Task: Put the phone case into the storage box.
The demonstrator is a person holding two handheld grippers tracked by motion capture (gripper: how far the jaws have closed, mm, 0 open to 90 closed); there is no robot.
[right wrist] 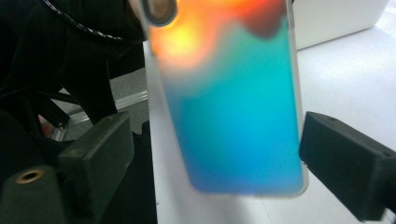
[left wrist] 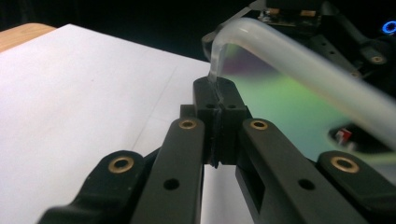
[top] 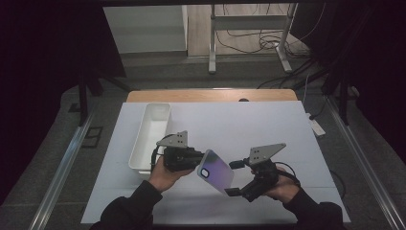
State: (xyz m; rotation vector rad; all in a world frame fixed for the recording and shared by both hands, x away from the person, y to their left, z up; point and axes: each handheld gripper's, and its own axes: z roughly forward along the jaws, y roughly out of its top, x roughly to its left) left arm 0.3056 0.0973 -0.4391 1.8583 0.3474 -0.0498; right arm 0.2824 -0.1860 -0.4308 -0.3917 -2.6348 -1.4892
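Sleeves and hands enter nearest, at the bottom edge. Tray (top: 152, 136): far left, holding nothing visible; stowing, if intended, looks undone. Left gripper (top: 192, 158): jaws clamped on the case (top: 216, 171) rim, case lifted over mid-table. Right gripper (top: 233, 178): jaws wide, straddling the case's near end, not touching.

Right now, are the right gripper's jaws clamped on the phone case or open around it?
Open. In the right gripper view the right gripper has gaps between both jaws and the phone case; the left gripper pinches its edge.
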